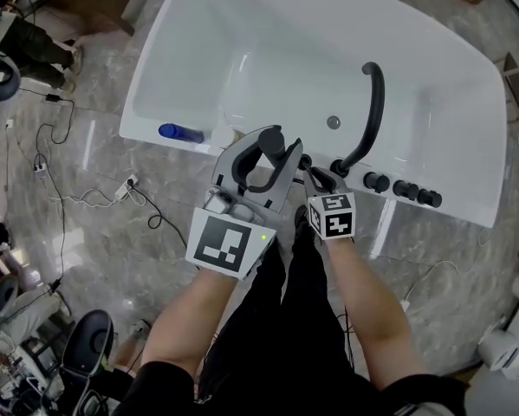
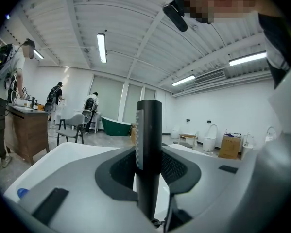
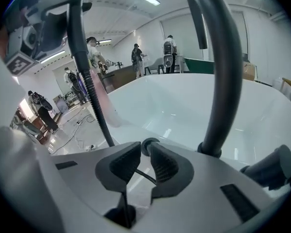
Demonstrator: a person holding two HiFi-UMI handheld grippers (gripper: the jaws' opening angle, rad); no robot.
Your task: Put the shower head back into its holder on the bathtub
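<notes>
Over bathtub (image 1: pixel 242 24), left hand-held gripper (image 2: pixel 149 166) clamps shower head (image 2: pixel 149 130); right hand-held gripper's (image 3: pixel 144 152) view shows jaws ajar.

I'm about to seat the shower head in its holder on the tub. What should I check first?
1. Left gripper holding the shower head: ok, jaws shut on it, and it stands upright.
2. Holder free: ok, it looks empty, just past the right gripper.
3. Shower head over the holder: not ok, it is held up and off to one side.
4. Hose free of the right gripper: cannot tell; it shows through the narrow gap between the jaws.
5. Faucet spout out of the way: ok, it stands beside the holder.
</notes>
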